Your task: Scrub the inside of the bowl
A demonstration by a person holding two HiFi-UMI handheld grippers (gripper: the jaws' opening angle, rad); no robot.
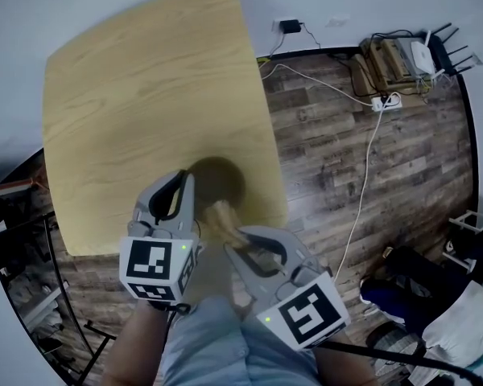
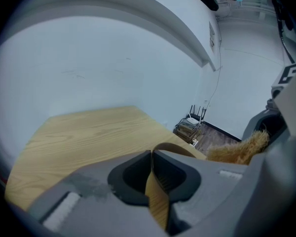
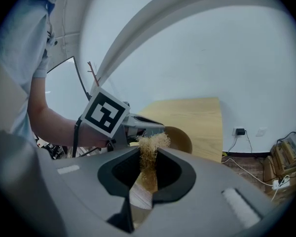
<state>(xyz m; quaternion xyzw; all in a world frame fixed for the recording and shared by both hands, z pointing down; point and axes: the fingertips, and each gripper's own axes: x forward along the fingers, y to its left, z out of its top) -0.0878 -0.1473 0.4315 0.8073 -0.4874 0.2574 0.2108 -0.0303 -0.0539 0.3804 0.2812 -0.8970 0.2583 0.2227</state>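
Over wood table [image 1: 137, 95] w/ plank floor [image 1: 378, 175] beside, L gripper [image 1: 182, 185] pinches bowl [image 1: 219, 177], R gripper [image 1: 238, 238] scrubber [image 1: 222, 215].

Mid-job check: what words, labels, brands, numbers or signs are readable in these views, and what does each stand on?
No readable words, brands or numbers in any view.
Marker cube on the left gripper: black-and-white square pattern only, no letters.
Second marker cube on the right gripper: pattern only, no letters.
Devices on the floor by the wall: any print is too small to read.
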